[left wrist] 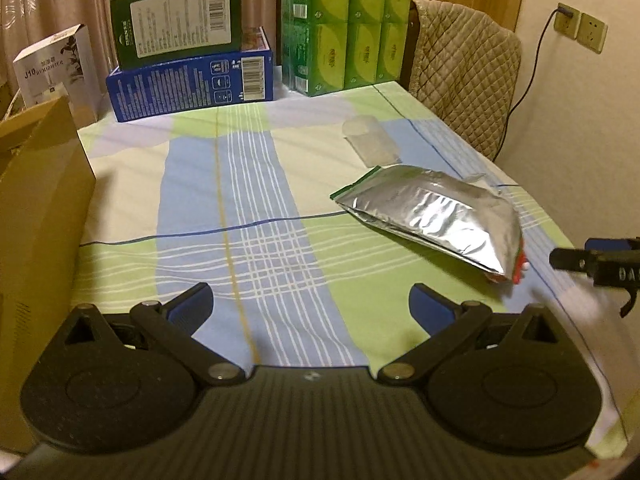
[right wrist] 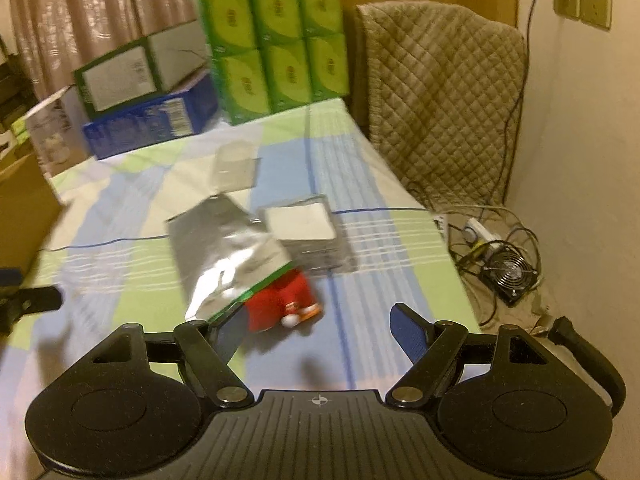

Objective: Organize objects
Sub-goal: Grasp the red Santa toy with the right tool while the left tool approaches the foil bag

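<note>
- My right gripper [right wrist: 316,332] fingers stand wide, holding nothing; the red item [right wrist: 280,304] lies just ahead under the foil pouch [right wrist: 224,252].
- I straddle it squarely (the pouch overlaps).
- Left gripper [left wrist: 310,304] is wide too, empty.

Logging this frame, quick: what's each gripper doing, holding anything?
Left gripper: open, holding nothing.
Right gripper: open, holding nothing.

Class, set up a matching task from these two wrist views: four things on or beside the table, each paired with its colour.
Things:
1. pouch
2. tissue packs
3. long box under the dark green box
4. toy half under the pouch

Colours:
A. blue
B. red
C. silver
D. light green

Pairs: 1-C, 2-D, 3-A, 4-B
</note>
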### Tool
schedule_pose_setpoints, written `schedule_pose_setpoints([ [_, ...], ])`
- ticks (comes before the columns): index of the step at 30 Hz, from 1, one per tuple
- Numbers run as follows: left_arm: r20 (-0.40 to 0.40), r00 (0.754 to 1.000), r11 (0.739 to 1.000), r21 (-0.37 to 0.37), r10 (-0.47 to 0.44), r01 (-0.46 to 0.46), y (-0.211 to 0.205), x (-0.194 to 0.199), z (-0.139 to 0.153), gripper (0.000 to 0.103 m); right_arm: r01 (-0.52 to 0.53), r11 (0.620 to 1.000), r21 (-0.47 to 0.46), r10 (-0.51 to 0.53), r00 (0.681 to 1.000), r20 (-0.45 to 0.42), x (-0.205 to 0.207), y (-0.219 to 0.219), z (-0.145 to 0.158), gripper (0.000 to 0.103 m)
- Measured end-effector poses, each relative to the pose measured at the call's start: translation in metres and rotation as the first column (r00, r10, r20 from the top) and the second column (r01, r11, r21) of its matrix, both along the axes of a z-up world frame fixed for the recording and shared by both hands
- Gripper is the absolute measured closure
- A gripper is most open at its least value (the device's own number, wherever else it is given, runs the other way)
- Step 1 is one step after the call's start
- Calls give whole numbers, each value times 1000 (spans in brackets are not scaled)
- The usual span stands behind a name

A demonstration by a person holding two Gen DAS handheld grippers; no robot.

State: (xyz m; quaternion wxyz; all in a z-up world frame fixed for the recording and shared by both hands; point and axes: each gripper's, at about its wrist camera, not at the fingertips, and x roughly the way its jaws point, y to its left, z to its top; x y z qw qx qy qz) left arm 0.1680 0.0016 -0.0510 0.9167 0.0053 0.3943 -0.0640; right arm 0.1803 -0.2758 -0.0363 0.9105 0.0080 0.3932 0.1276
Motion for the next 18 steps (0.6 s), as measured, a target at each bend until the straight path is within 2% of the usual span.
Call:
schedule_pose_setpoints([
  [5, -22, 1000, 1000, -7, -12, 12, -2, 11, -14, 1, 17, 1000, -22, -17, 1000, -1, 31, -5, -11, 28],
  [13, -17, 1000, 999, -37, -4, 3, -1, 31, -20, 1, 27, 999, -22, -27, 1000, -4, 74, 0, -21, 28],
  [18, -21, 1000, 999, -45, -11, 10, 1, 32, -22, 1, -45, 999, 9, 45, 999, -25, 75, 14, -21, 28],
])
